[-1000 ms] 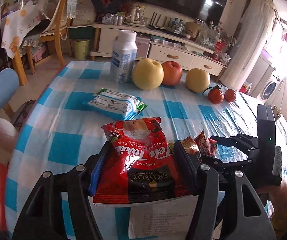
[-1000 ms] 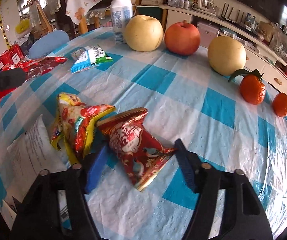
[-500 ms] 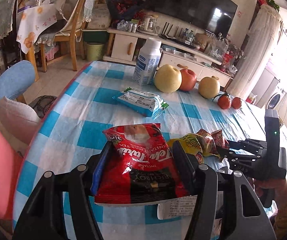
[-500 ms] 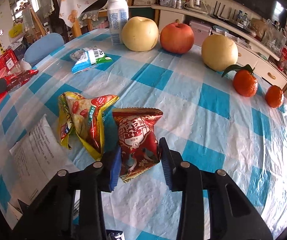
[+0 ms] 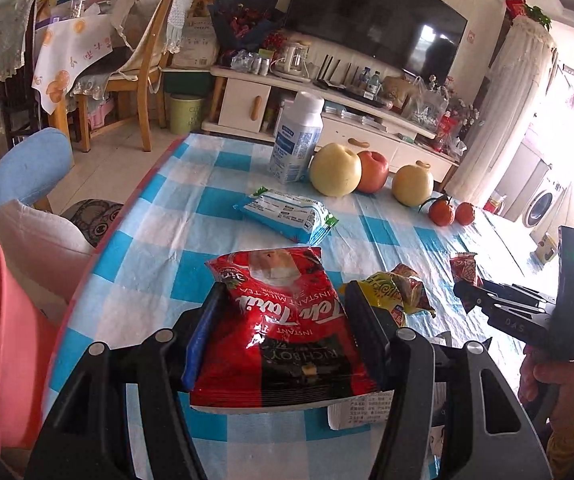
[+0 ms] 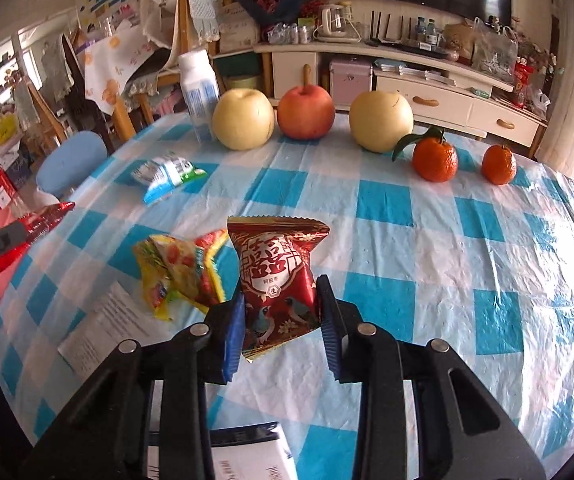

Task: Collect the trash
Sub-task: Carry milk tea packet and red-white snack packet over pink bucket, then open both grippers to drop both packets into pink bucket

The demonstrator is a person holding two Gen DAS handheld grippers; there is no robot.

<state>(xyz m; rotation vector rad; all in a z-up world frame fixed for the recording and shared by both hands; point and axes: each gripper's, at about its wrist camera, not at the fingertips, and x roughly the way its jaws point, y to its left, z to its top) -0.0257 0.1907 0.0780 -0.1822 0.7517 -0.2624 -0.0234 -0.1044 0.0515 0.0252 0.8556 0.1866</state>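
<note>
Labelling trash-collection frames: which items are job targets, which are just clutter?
Job: milk tea packet in left gripper; red snack packet in right gripper; yellow wrapper; blue-white packet.
Clutter: fruit: pears, apple, tangerines; bottle.

A table (image 6: 427, 248) is covered by a blue-checked cloth; fruit (image 6: 306, 112), a bottle (image 6: 198, 88), a yellow wrapper (image 6: 179, 272) and a blue packet (image 6: 167, 174) are seen lying on it.

A blue-and-white checked tablecloth (image 6: 387, 200) carries a red-and-black milk tea packet (image 5: 283, 332), a dark red patterned snack packet (image 6: 279, 276), a yellow wrapper (image 6: 175, 268) and two orange tangerines (image 6: 435, 158).
</note>
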